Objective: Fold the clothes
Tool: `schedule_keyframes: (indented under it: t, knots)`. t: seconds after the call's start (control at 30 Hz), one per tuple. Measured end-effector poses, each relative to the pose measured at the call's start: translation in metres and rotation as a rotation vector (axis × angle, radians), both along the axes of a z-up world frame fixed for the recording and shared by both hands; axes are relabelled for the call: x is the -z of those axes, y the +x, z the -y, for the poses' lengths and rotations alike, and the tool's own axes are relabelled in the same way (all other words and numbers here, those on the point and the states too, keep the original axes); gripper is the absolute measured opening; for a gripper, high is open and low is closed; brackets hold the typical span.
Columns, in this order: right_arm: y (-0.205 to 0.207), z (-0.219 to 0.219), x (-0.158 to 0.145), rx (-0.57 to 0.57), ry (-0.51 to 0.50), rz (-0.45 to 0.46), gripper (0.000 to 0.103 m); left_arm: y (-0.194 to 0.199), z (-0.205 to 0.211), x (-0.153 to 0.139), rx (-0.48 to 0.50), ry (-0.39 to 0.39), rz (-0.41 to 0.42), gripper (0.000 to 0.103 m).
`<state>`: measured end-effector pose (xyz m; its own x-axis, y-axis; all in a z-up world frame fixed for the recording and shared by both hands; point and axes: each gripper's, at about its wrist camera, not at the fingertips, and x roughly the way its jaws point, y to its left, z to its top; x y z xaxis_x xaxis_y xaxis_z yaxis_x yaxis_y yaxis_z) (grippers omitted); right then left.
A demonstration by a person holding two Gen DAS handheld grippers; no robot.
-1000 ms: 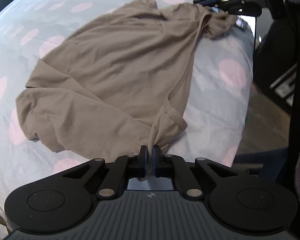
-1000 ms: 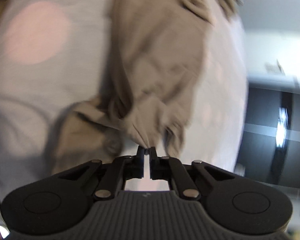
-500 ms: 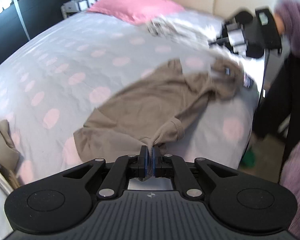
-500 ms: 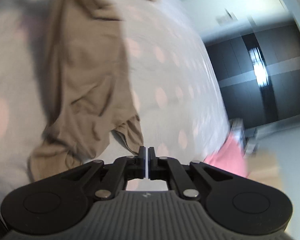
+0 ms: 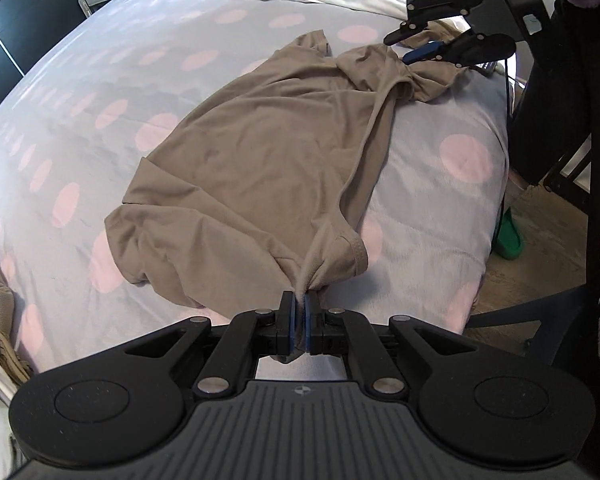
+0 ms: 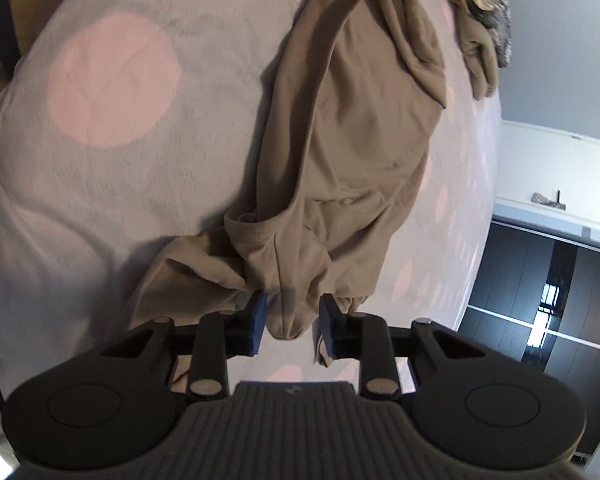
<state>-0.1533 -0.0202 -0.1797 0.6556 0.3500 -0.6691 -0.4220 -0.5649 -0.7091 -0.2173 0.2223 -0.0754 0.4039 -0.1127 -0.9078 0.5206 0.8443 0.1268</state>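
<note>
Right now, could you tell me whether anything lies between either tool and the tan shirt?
Nothing visible does. The left tool is clamped on the tan shirt at a sleeve. The right tool is opening, a bunched fold between its pads.

Tan T-shirt [image 5: 268,152] on dotted bed [image 5: 112,80]

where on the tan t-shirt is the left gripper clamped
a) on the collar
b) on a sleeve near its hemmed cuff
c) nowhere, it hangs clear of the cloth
b: the left gripper has its jaws shut on bunched cloth of the tan t-shirt, right by the stitched sleeve hem.
</note>
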Motion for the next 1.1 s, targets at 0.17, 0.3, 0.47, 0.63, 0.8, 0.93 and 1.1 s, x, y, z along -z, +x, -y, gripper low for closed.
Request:
schedule_keyframes:
  t: [0.17, 0.3, 0.47, 0.63, 0.8, 0.93, 1.1]
  knots:
    - [0.008, -0.001, 0.004, -0.010, -0.072, -0.044, 0.031, 0.006, -0.006, 0.005, -0.029, -0.014, -0.004, 0.003]
    - [0.009, 0.001, 0.013, 0.016, -0.075, -0.048, 0.011, 0.007, -0.010, 0.007, -0.029, -0.024, -0.006, 0.003]
    - [0.018, 0.000, 0.017, 0.171, -0.005, -0.043, 0.004, 0.002, -0.004, 0.012, 0.034, 0.001, -0.011, 0.010]
    - [0.023, 0.001, 0.019, 0.240, 0.054, -0.035, 0.003, -0.002, 0.001, 0.015, 0.083, 0.024, -0.019, 0.015]
    - [0.023, 0.005, 0.015, 0.256, 0.102, -0.047, 0.004, -0.007, 0.005, 0.014, 0.133, 0.021, -0.048, 0.017]
    - [0.015, 0.012, 0.012, 0.220, 0.113, -0.056, 0.006, -0.012, 0.014, 0.020, 0.181, 0.061, -0.062, 0.017]
    - [0.002, 0.023, 0.010, 0.162, 0.112, -0.036, 0.024, -0.025, 0.030, 0.020, 0.272, 0.123, -0.015, 0.017]
